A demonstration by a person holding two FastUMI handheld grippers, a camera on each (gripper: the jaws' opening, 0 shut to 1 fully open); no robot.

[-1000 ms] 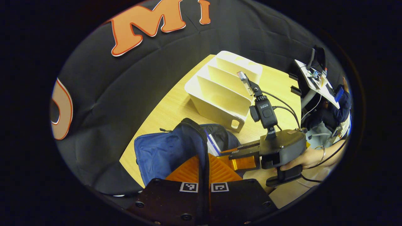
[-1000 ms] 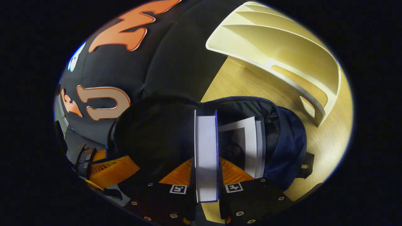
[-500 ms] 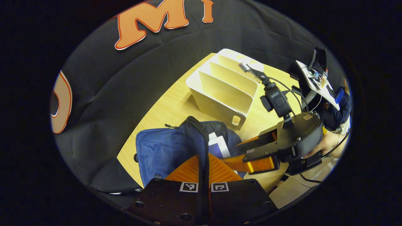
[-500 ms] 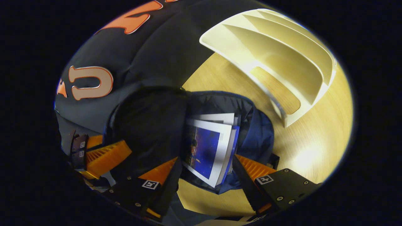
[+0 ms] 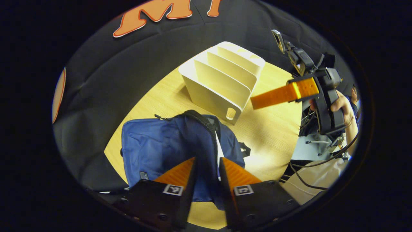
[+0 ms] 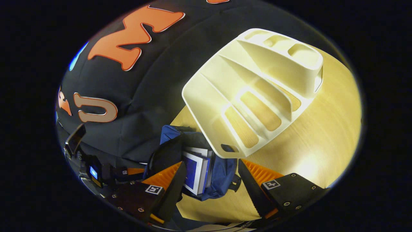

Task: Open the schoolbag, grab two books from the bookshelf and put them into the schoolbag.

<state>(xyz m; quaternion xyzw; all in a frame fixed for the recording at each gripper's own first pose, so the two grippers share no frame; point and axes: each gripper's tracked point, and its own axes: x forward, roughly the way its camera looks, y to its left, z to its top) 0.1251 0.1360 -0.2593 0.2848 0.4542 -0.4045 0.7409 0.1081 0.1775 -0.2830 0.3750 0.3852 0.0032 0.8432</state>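
- Right now my left gripper [image 5: 207,159] has its fingers parted by a narrow gap, and the dark zipped edge of the schoolbag [image 5: 154,148] runs up through that gap. I cannot tell whether either finger actually presses on it.
- Just beyond those fingertips the blue schoolbag lies on the wooden table [image 5: 270,129], its mouth facing the gripper. A thin white sliver of the books [image 5: 218,151] shows inside the opening, right beside the zipped edge.
- My right gripper [image 6: 210,162] is spread wide and carries nothing.
- In the right gripper view, the open bag sits between and just ahead of its two fingers. The two books stand in the bag side by side, one with a blue cover facing out.
- Past the bag, farther from both grippers, stands the cream bookshelf [image 5: 219,93]. Its slots are bare, and its near corner sits close to the bag's far edge.
- In the right gripper view the bookshelf looms straight ahead above the fingertips, and its lower corner overlaps the bag from that angle.
- In the left gripper view the right gripper hangs well off to the right and high above the table, level with the bookshelf, with a hand [image 5: 338,106] around its grip.
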